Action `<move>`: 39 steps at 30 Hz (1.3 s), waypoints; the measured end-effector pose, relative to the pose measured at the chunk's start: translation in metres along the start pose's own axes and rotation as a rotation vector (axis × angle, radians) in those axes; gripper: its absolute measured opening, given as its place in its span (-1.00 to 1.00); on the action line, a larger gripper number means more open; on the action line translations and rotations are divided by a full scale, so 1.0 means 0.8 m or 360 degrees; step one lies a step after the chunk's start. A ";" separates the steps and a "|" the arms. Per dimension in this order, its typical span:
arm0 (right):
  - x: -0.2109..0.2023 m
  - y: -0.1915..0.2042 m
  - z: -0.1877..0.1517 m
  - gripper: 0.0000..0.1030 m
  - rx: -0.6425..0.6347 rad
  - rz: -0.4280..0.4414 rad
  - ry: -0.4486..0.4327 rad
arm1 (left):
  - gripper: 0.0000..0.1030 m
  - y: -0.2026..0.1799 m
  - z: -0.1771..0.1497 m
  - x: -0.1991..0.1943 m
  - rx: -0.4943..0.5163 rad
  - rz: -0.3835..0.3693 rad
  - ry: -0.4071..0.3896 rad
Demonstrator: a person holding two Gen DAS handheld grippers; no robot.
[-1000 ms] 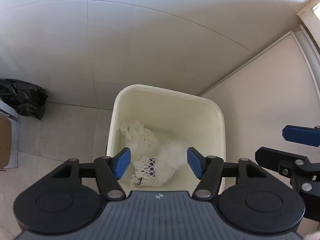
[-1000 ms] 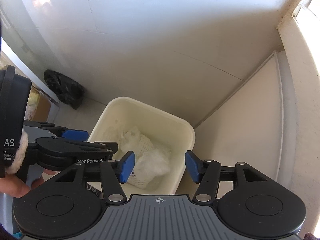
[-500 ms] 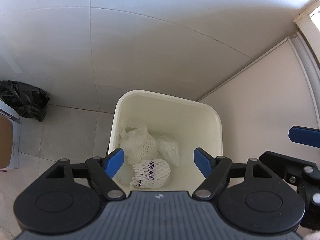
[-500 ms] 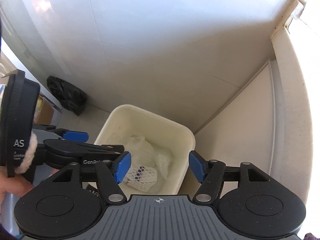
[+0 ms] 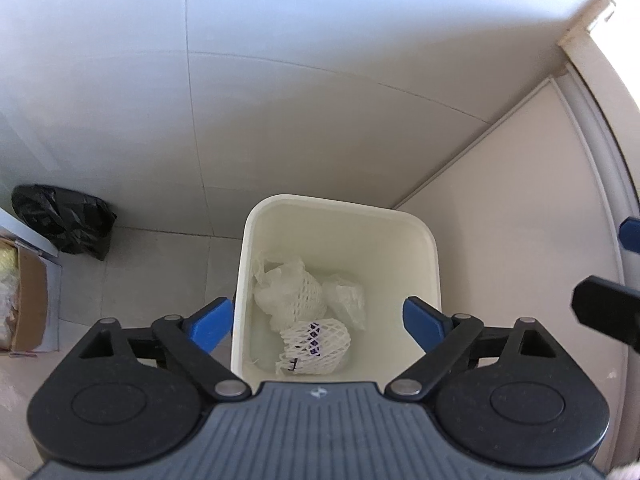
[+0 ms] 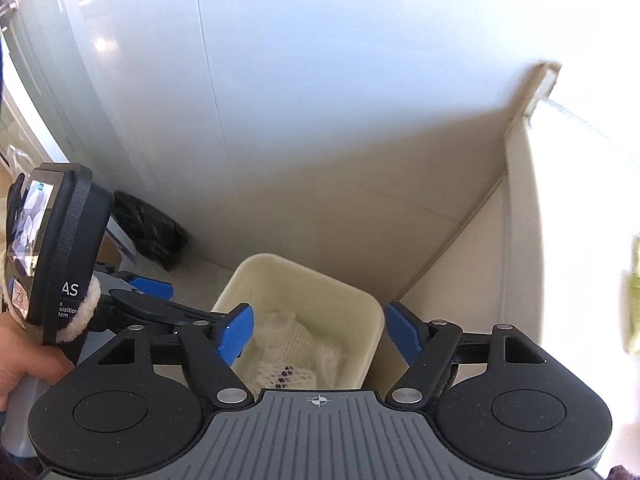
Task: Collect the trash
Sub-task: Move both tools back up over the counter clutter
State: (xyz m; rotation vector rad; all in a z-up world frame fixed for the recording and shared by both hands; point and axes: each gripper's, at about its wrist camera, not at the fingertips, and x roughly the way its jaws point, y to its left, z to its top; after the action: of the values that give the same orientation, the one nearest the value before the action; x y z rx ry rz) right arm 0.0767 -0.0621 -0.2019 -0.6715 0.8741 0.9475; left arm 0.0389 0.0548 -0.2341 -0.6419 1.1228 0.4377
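Both hand-held grippers hang above the cream rectangular plastic bin (image 5: 434,264): the left hand-held gripper (image 5: 318,320) and right hand-held gripper (image 6: 316,334) have just been opening, jaws wide, nothing between them. White foam-net wrappers and crumpled plastic trash (image 5: 308,316) lie inside the bin; a black plastic bag (image 5: 64,220) sits left of it.

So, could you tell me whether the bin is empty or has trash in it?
Not empty: the upright bin holds white foam nets and crumpled plastic low at its bottom, well below the rim.
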 end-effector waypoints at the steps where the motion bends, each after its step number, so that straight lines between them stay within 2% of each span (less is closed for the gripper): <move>1: -0.006 -0.002 -0.002 0.50 0.0001 -0.0003 -0.0018 | 0.81 -0.001 0.000 -0.004 0.0015 0.0005 -0.0001; 12: -0.074 -0.016 -0.023 0.62 0.0004 -0.0065 -0.0192 | 0.92 -0.015 -0.012 -0.051 0.0215 0.0057 -0.0037; 17: -0.098 -0.024 -0.036 0.65 0.0032 -0.0090 -0.0262 | 0.94 -0.021 -0.014 -0.074 0.0228 0.0063 -0.0075; 24: -0.146 -0.046 -0.058 0.76 0.0123 -0.0160 -0.0386 | 0.97 -0.039 -0.012 -0.110 0.0207 0.0006 -0.0167; 28: -0.164 -0.062 -0.066 0.81 0.0171 -0.0243 -0.0460 | 0.99 -0.055 -0.010 -0.131 0.0200 -0.0030 -0.0265; 31: -0.176 -0.072 -0.070 0.85 0.0197 -0.0322 -0.0524 | 0.99 -0.070 -0.006 -0.141 0.0214 -0.0031 -0.0283; 39: -0.214 -0.100 -0.090 0.95 0.0156 -0.0560 -0.0636 | 0.99 -0.113 0.003 -0.161 0.0426 -0.0031 -0.0326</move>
State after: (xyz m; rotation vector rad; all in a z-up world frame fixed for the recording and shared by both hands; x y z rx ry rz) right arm 0.0725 -0.2235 -0.0806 -0.5057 0.4264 0.6830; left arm 0.0478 -0.0113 -0.0920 -0.3639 0.9579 0.3210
